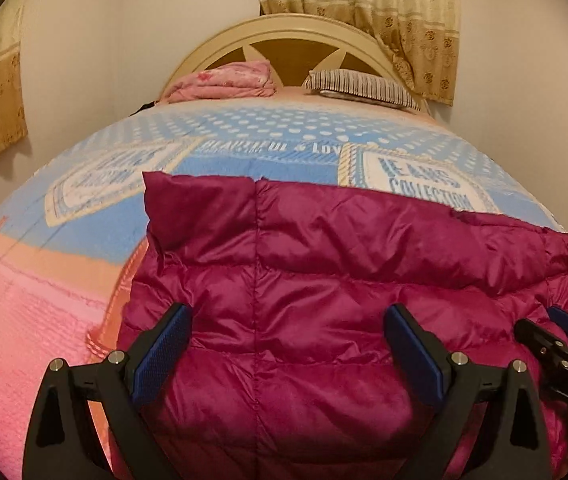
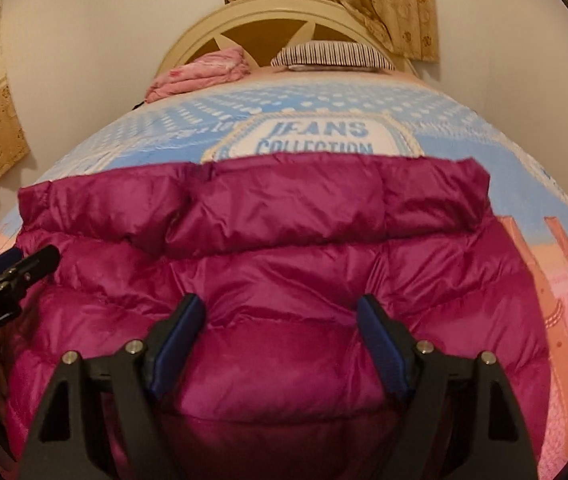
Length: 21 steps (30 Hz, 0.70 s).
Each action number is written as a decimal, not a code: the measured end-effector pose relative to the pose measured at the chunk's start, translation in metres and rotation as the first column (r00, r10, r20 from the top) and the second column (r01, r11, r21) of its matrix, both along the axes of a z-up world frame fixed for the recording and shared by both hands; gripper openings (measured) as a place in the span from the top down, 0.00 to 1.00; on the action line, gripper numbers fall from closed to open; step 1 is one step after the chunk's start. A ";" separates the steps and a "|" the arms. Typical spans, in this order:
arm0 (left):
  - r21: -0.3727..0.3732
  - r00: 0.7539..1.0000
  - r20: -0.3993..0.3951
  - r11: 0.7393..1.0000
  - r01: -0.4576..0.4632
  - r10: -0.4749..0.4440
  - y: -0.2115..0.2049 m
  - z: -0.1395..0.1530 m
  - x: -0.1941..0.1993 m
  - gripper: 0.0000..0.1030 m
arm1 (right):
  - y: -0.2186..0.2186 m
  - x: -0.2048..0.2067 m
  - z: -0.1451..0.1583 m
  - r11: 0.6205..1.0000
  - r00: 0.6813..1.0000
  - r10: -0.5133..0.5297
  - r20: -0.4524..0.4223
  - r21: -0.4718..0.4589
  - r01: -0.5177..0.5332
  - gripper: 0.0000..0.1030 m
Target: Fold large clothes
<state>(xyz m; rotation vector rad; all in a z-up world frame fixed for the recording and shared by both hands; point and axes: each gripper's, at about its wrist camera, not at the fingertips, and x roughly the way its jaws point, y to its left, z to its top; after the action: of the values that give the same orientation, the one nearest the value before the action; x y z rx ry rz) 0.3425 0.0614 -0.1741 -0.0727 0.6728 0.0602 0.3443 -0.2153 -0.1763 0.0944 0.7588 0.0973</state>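
Both tongs (image 1: 288, 320) (image 2: 280, 312) wide open over jacket (image 1: 324, 280).

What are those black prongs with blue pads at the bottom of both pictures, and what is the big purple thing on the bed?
The prongs are two hand-held grippers; a person holds one in each hand, and there is no robot arm. Each carries a wide-angle camera looking along its fingers, so one picture comes from the left gripper and the other from the right gripper. Each also appears at the edge of the other's picture.

The purple thing is a quilted puffer jacket lying on a bed blanket printed in blue and pink. At the far end, against the headboard, lie a folded pink cloth and a striped pillow.

Both grippers stand open above the jacket; nothing is held.
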 end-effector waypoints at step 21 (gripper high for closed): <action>-0.015 0.994 -0.104 1.000 0.014 -0.016 -0.001 -0.022 0.019 0.04 | 0.005 0.009 -0.016 1.000 0.998 -0.010 -0.055 -0.005 0.010 0.19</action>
<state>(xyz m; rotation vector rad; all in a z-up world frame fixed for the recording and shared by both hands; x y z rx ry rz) 0.3613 0.0601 -0.1961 -0.0783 0.7784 0.0452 0.3534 -0.2101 -0.1920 0.0969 0.8132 0.0841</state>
